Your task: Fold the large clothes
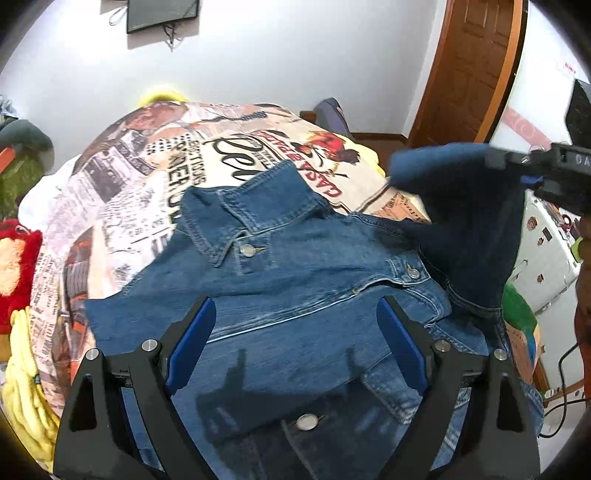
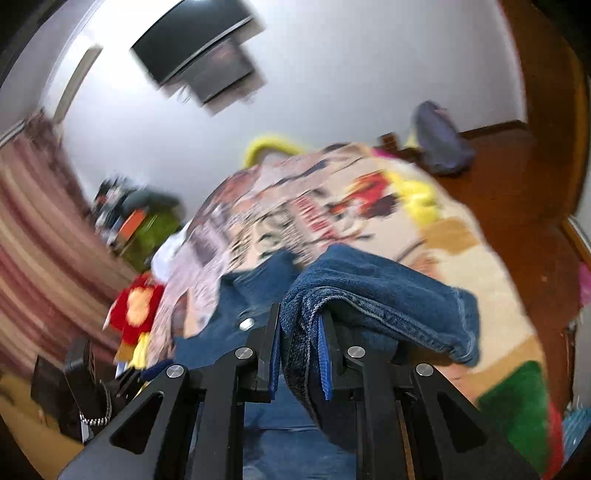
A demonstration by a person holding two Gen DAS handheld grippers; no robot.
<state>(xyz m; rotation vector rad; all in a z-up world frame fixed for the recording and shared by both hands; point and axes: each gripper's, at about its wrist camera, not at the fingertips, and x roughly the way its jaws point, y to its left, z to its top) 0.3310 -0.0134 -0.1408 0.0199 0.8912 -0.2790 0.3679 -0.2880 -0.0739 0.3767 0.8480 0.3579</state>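
Note:
A blue denim jacket (image 1: 295,280) lies spread on a bed with a newspaper-print cover (image 1: 155,177), collar toward the far side. My left gripper (image 1: 297,321) hovers above the jacket's front, open, with nothing between its blue pads. My right gripper (image 2: 301,325) is shut on the jacket's sleeve (image 2: 388,295), which is bunched between its pads and drapes over the right finger. In the left wrist view the right gripper (image 1: 532,162) holds that sleeve (image 1: 461,206) lifted above the jacket's right side. The right wrist view is blurred.
Red and yellow plush toys (image 1: 14,273) lie at the bed's left edge. A wooden door (image 1: 469,66) stands at the back right, a dark screen (image 1: 162,14) hangs on the wall, and white furniture (image 1: 546,251) stands right of the bed.

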